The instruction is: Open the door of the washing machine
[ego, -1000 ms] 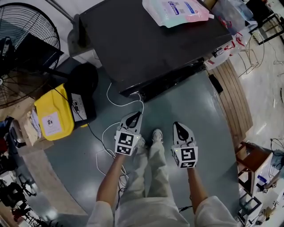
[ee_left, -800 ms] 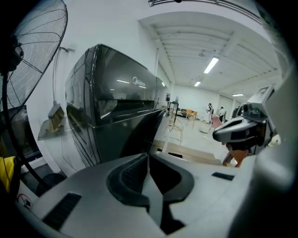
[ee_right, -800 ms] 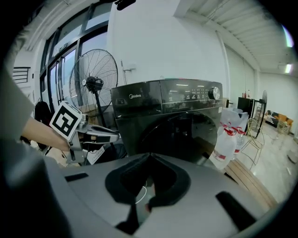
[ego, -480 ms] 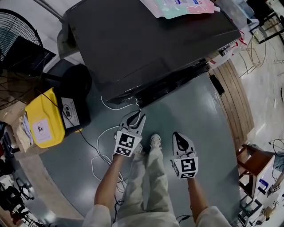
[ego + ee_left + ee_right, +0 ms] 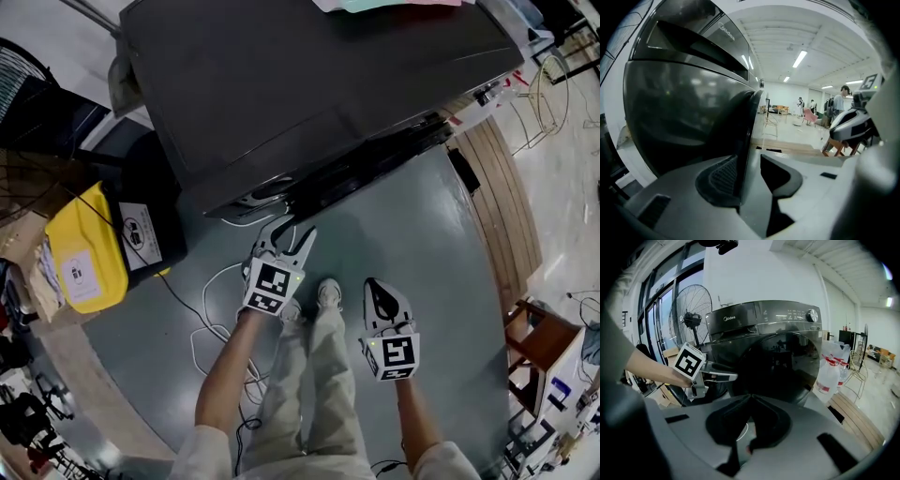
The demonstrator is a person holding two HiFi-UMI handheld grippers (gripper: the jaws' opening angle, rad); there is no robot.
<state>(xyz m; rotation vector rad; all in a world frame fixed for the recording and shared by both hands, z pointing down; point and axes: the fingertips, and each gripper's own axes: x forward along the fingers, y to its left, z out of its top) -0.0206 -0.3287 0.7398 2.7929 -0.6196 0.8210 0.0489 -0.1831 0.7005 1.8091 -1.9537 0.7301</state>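
The dark grey washing machine fills the top of the head view, and its round dark door is closed. My left gripper is at the machine's front, low down. Its jaws have just been opening and now stand wide apart. In the left gripper view the door's rim runs between the two pads, close to the left one; I see no pad pressing on it. My right gripper hangs over the floor, back from the machine, jaws shut on nothing. Its own view shows the left gripper reaching toward the door's left side.
A yellow container and a black bin stand left of the machine. White cable loops on the floor by my feet. A wooden board, water bottles and a brown stool are at the right. A standing fan is behind.
My left gripper has moved forward to the machine's front and its jaws went from shut to wide apart. The machine looms larger in the head view. The right gripper has hardly shifted.
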